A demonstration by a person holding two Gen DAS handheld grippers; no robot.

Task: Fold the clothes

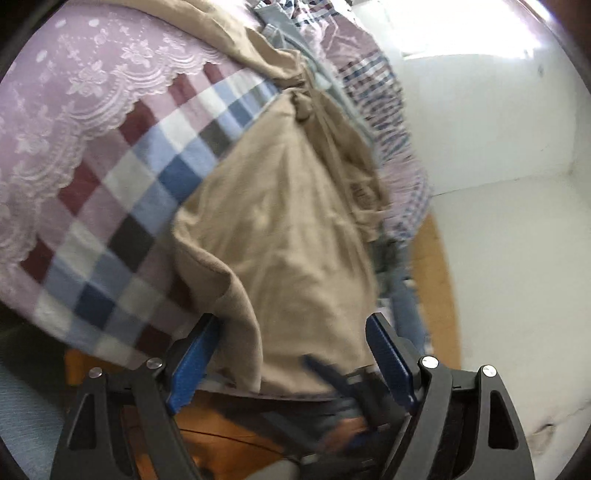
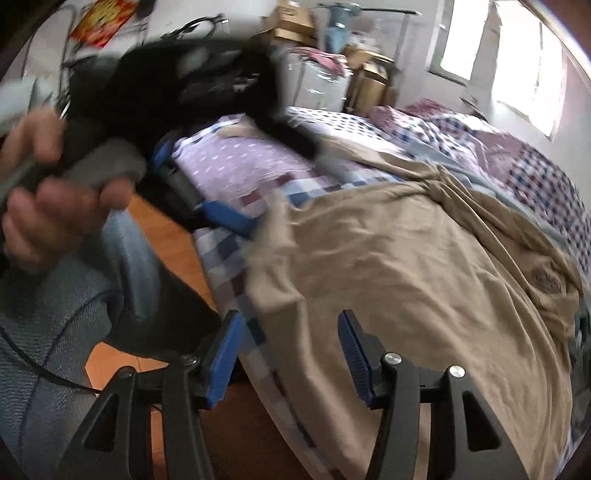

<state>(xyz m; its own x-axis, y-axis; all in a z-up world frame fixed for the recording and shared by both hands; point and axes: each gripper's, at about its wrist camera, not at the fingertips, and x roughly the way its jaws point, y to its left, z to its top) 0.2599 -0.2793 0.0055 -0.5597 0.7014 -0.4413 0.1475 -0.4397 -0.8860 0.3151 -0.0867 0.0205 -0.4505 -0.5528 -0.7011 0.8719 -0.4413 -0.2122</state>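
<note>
Print (image 2: 546, 282) on tan garment (image 2: 406, 277), unreadable

Home bedroom, checkered bed (image 2: 325, 122), stacked cardboard boxes (image 2: 291, 22), window (image 2: 458, 40)

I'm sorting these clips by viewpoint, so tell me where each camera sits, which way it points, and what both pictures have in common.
Left wrist: rides on the left claw, looking along its open blue fingers across the tan garment on the checked bedspread, toward a white wall; none of the person's body is clear.
Right wrist: rides on the right claw, looking up the bed toward windows; the person's hand holding the other claw's handle and a jeans leg show.
Shared: the tan garment, the checked bedspread and the left claw.
</note>
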